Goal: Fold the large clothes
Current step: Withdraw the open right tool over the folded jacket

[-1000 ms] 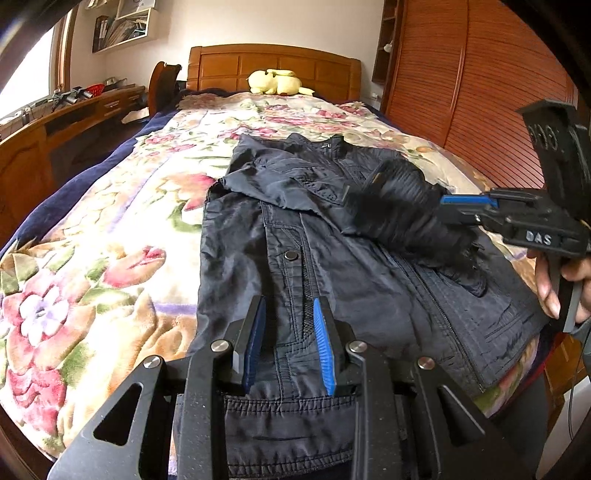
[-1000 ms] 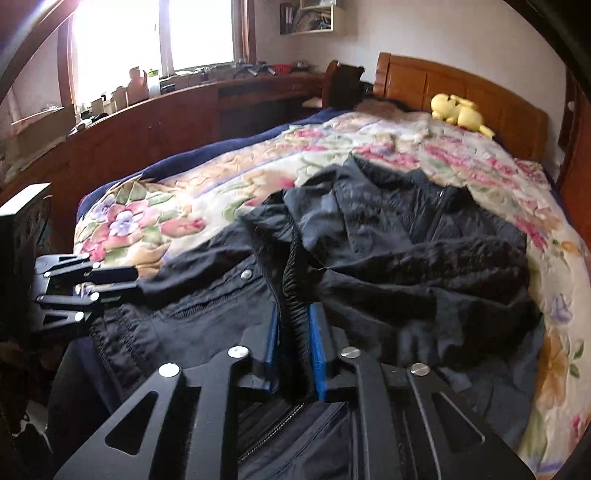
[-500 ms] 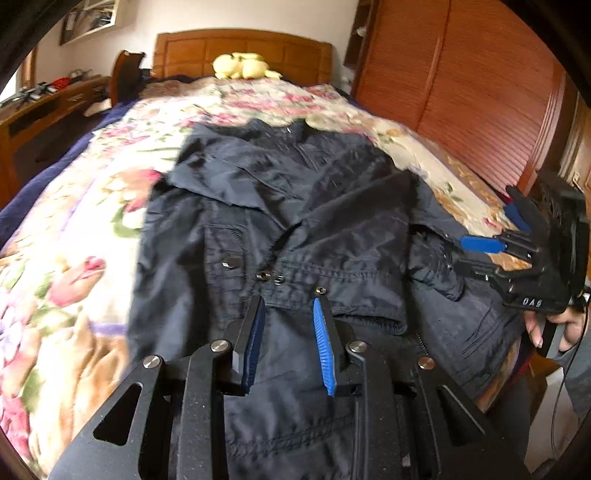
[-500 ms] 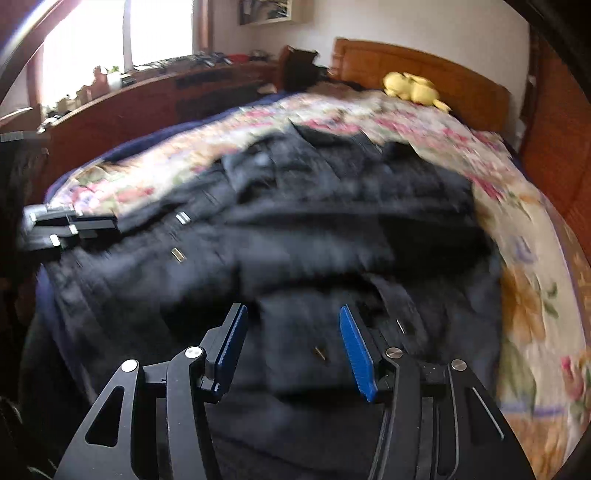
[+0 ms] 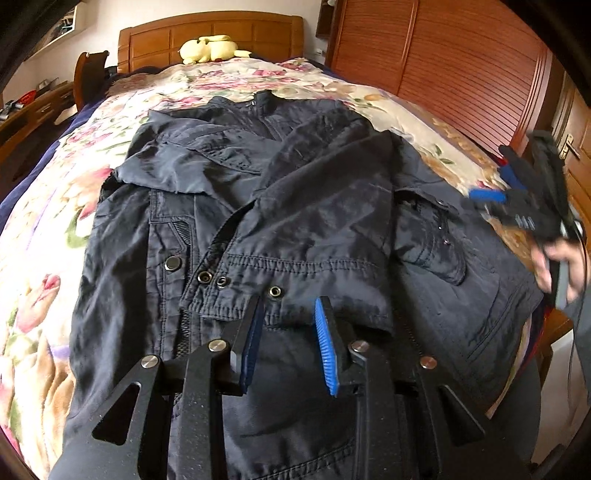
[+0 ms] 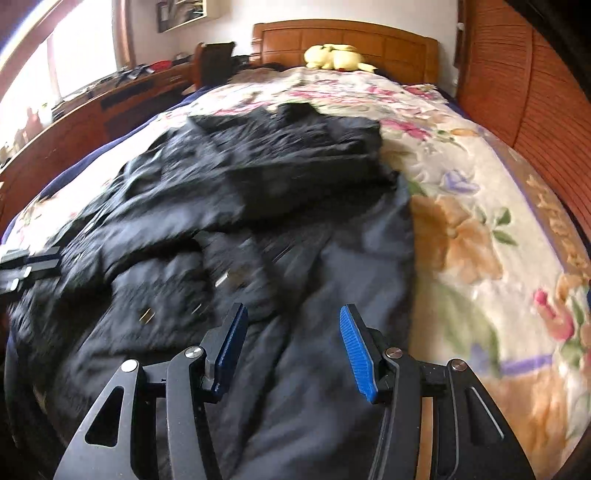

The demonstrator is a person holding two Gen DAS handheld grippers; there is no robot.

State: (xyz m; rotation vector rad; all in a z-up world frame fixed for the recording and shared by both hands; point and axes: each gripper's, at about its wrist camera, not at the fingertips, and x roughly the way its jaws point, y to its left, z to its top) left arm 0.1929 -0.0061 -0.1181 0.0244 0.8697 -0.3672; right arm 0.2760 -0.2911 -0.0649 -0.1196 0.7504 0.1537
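Note:
A dark navy jacket (image 5: 295, 206) lies front-up on the bed, collar toward the headboard. One sleeve is folded across its chest, and the snap-button cuff (image 5: 295, 266) ends just ahead of my left gripper (image 5: 289, 301). That gripper hovers low over the hem, open, its blue pads apart with nothing pinched. My right gripper (image 6: 292, 308) is open over the jacket's (image 6: 258, 206) right side, with cloth only beneath it. In the left wrist view it (image 5: 495, 184) is blurred at the bed's right edge, held by a hand (image 5: 565, 266). The left gripper (image 6: 33, 264) shows at the right wrist view's left edge.
A floral blanket (image 5: 44, 258) covers the bed. A yellow plush toy (image 5: 210, 48) sits by the wooden headboard (image 5: 210, 29). A slatted wooden wardrobe (image 5: 461, 74) runs close along the right side. A desk (image 6: 110, 103) stands under the window on the left.
My right gripper was shut on the sleeve. It laid the sleeve across the chest, opened, and pulled back to the jacket's right edge. My left gripper shifted right and slightly lower, and stayed open.

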